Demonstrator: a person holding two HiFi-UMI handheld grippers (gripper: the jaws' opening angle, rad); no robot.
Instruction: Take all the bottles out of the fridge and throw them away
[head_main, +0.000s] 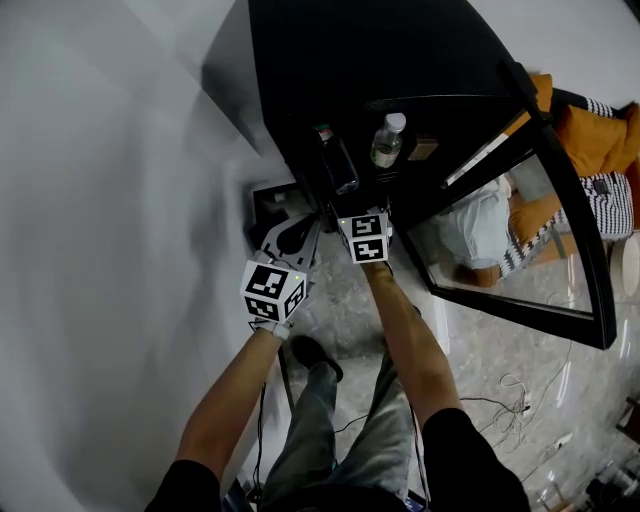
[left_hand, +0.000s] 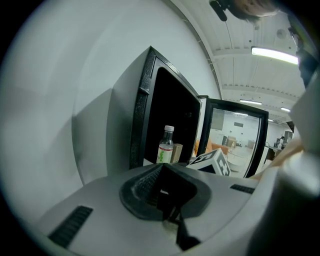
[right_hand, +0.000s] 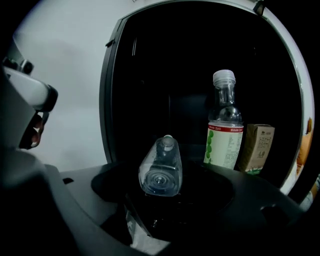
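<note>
Clear plastic at centre of the right gripper view: notes a bottle on its side at the front of the open fridge, base toward the camera, cap pointing away into the dark interior. Reads its long axis as roughly in line with the right gripper, not across it. Finds that gripper's jaws spread wide, apparently one on each side of the base, with no pad seen pressing on the plastic; records it as released, bottle not yet gripped. Places a second, upright bottle with a green label at the right of the frame and further in, a small carton just beside it. Sees in the head view the right gripper at the fridge mouth, near the lying bottle, and the left gripper at lower left, back from the opening. Reads the left jaws as drawn together on nothing. Judges the right hand the nearer, and the coming closure as bearing across the bottle's width near its base; flags a risk of the round body slipping forward out of the pads.
</note>
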